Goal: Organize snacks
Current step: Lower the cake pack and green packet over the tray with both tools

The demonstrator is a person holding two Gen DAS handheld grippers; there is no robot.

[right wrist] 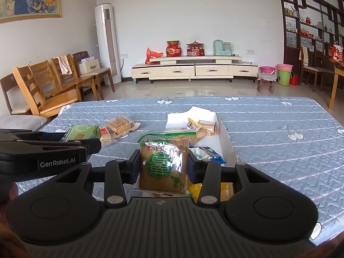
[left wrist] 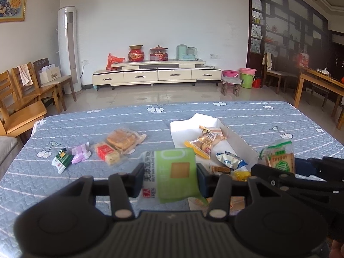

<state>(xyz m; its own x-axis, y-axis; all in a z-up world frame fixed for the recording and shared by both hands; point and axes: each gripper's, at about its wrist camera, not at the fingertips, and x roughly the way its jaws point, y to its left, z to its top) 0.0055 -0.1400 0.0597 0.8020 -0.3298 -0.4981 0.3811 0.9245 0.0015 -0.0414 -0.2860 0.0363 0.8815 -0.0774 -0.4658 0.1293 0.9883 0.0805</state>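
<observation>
Readable text we see
"GenRobot.AI" on the left gripper [right wrist: 94, 144]; "WUTIAN…" runs along the light-green snack packet [left wrist: 172, 172].

left gripper [left wrist: 169, 175] clamped | right gripper [right wrist: 164, 164] clamped (apparently side by side)

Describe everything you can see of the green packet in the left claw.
The green packet is a glossy plastic wrapper with a light green panel, a printed tan cracker square and white ends bearing Chinese lettering and a red logo. It looks sealed and lies crosswise, raised above the blue quilt, pinched at both sides by the left claw.
</observation>
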